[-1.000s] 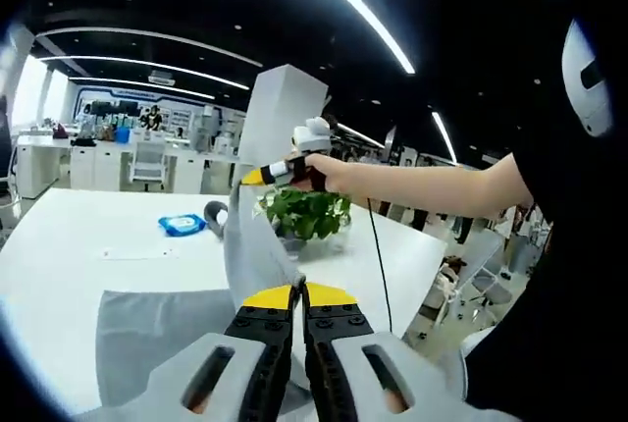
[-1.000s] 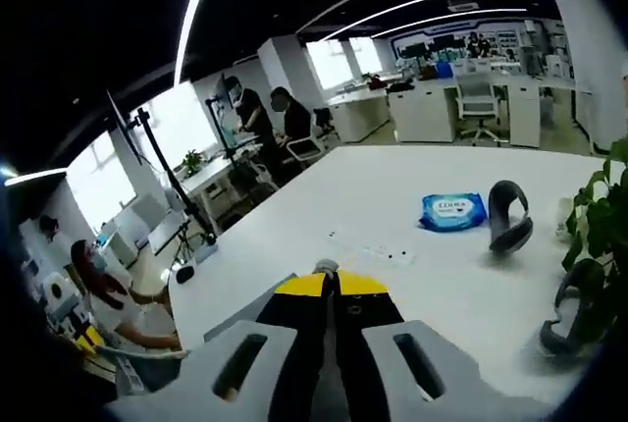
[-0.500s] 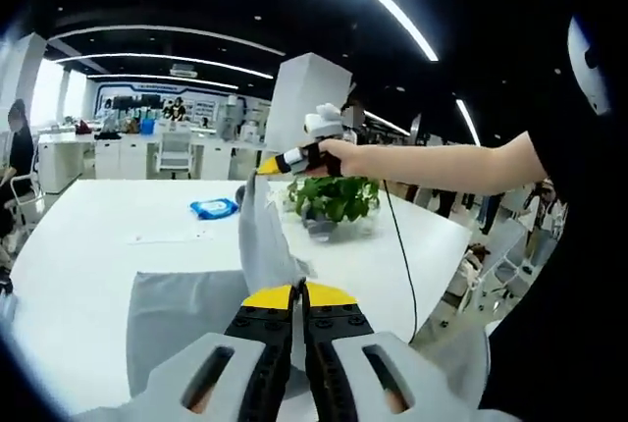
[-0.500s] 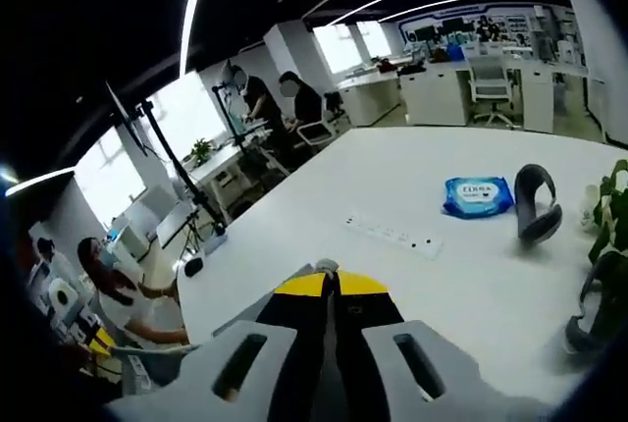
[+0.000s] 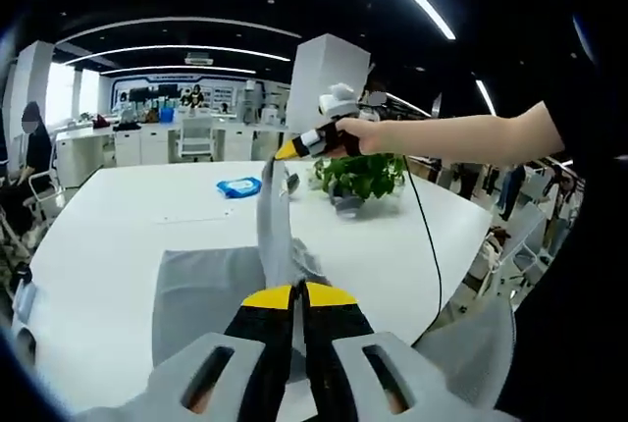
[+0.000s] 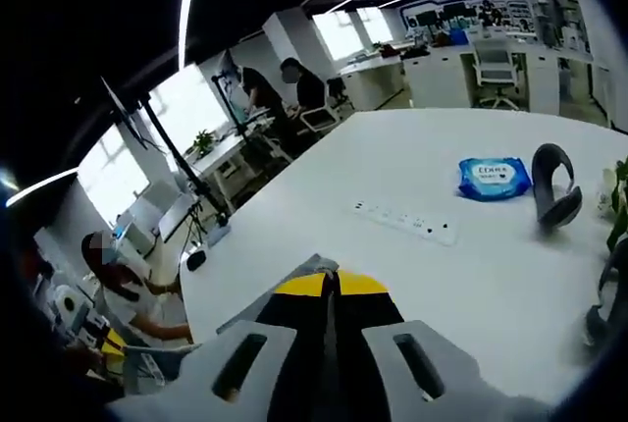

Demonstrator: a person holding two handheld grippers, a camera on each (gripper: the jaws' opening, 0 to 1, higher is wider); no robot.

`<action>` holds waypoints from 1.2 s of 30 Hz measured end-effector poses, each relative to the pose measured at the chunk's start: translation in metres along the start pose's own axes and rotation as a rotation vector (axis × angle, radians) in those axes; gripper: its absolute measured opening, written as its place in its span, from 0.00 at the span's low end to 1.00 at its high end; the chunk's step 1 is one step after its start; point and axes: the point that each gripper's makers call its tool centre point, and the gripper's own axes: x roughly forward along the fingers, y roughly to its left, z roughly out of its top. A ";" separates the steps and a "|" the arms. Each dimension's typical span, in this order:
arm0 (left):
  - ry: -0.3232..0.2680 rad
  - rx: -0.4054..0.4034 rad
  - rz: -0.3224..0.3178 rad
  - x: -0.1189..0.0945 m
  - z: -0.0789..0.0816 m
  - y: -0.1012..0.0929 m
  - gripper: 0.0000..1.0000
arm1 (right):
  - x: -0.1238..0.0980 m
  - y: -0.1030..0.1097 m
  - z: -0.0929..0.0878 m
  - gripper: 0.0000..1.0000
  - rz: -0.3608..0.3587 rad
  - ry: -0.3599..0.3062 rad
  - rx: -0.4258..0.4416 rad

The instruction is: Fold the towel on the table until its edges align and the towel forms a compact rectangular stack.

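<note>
towel | grey | part flat on table, edge lifted

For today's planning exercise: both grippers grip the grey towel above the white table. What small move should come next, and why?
Probably carry the right gripper across and down, laying the raised towel edge over the part lying flat on the table. Both grippers have their jaws shut on cloth, one edge lifted.
</note>
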 end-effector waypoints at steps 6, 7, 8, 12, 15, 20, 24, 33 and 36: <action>0.001 -0.015 0.027 -0.006 -0.004 0.011 0.02 | 0.015 0.011 0.005 0.00 0.024 -0.005 0.013; 0.005 -0.016 0.030 -0.006 -0.005 0.014 0.02 | 0.018 0.011 0.005 0.00 0.024 -0.001 0.009; 0.010 -0.016 0.034 -0.007 -0.006 0.016 0.02 | 0.021 0.012 0.005 0.00 0.023 0.006 0.001; 0.031 0.004 0.041 -0.008 -0.009 0.022 0.02 | 0.030 0.016 0.000 0.00 0.015 0.024 -0.017; 0.045 0.006 0.049 -0.008 -0.014 0.029 0.02 | 0.036 0.019 -0.005 0.00 0.014 0.028 -0.021; 0.059 -0.015 0.054 -0.011 -0.023 0.038 0.02 | 0.044 0.021 -0.009 0.00 0.018 0.029 -0.015; 0.067 -0.037 0.061 -0.012 -0.029 0.047 0.02 | 0.050 0.024 -0.011 0.00 0.024 0.016 0.003; 0.085 -0.053 0.052 -0.014 -0.042 0.064 0.02 | 0.067 0.025 -0.017 0.00 0.030 -0.019 0.060; 0.083 -0.069 0.030 -0.016 -0.046 0.066 0.02 | 0.070 0.027 -0.022 0.00 0.024 -0.023 0.074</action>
